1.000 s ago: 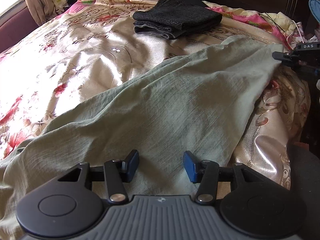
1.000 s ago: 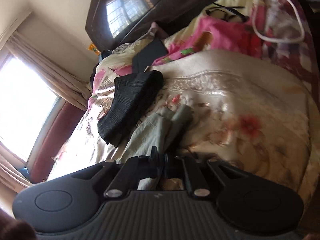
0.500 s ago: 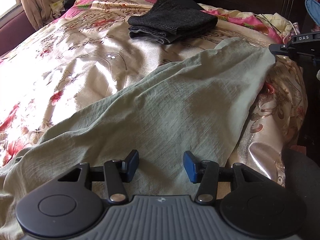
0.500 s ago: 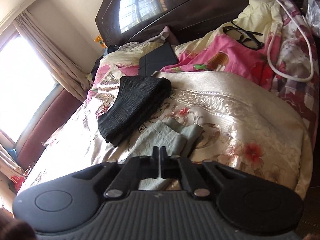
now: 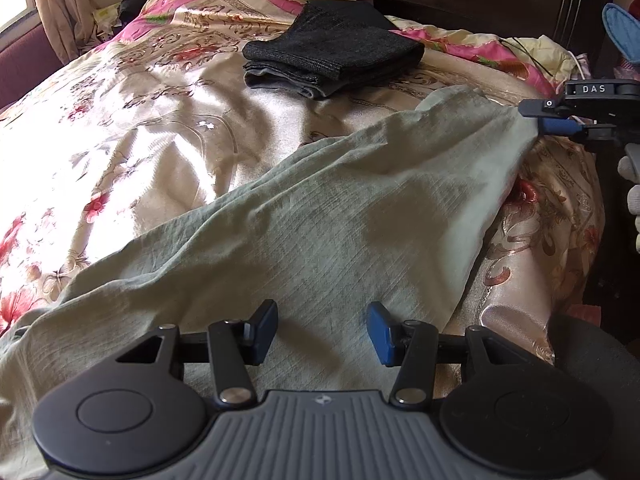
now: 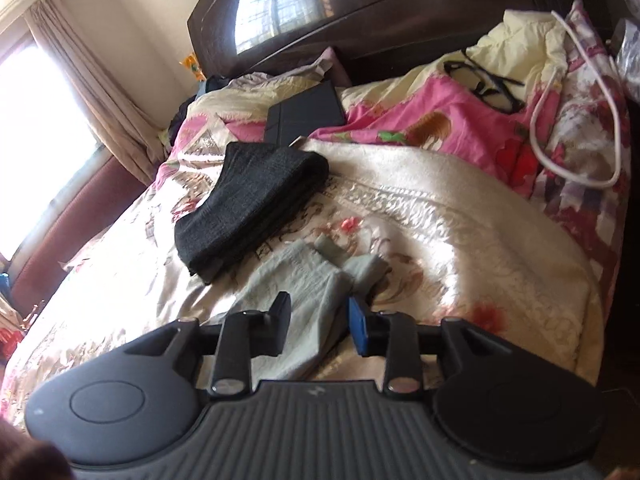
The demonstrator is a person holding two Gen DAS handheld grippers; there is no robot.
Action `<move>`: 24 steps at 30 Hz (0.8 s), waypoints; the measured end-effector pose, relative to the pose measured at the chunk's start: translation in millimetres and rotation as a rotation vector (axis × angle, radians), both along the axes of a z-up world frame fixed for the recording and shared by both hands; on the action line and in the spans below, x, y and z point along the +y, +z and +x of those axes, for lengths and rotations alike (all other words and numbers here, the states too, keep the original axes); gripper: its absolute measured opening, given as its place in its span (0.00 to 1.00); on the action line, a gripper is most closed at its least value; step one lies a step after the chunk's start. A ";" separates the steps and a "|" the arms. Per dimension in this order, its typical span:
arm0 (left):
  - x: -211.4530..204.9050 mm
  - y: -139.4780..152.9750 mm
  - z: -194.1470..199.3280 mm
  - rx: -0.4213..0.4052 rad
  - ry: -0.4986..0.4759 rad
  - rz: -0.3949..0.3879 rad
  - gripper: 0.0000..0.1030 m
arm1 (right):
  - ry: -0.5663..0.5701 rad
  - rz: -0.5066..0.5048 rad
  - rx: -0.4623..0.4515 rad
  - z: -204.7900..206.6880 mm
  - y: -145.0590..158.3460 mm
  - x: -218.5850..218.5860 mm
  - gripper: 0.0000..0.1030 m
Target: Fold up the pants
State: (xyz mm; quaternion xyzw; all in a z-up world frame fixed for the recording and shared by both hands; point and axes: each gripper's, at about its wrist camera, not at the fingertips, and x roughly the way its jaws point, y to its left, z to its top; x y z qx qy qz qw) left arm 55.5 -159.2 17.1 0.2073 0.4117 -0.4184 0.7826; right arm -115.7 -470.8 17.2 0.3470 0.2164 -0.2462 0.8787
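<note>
Pale green pants point(image 5: 320, 216) lie stretched across the floral bedspread point(image 5: 132, 128), running from the near left to the far right. My left gripper point(image 5: 322, 330) is open and empty, just above the near part of the cloth. My right gripper point(image 6: 318, 322) is open, its fingers on either side of the pants' far end point(image 6: 308, 280), which lies on the bed. It also shows in the left wrist view point(image 5: 560, 120) at the cloth's far right corner.
A folded dark grey garment stack point(image 5: 336, 60) lies at the back of the bed, also in the right wrist view point(image 6: 252, 208). Pink pillows point(image 6: 440, 128), glasses point(image 6: 488, 84), a white cable point(image 6: 580, 120) and a dark headboard point(image 6: 400, 12) lie beyond. The bed's edge point(image 5: 560, 240) drops off at right.
My right gripper has opened and let go of the pants' end, which now rests on the bed. My left gripper stays open over the cloth.
</note>
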 end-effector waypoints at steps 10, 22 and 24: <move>-2.2 1.9 1.3 0.005 -0.010 -0.015 0.60 | -0.024 -0.015 -0.020 -4.2 5.2 -5.4 0.02; -2.7 -2.5 3.9 0.025 -0.011 -0.025 0.61 | -0.020 -0.101 0.117 -6.3 6.9 -0.3 0.10; -3.9 -3.5 4.3 0.026 -0.013 -0.021 0.61 | -0.009 -0.147 0.108 -4.9 12.3 2.7 0.10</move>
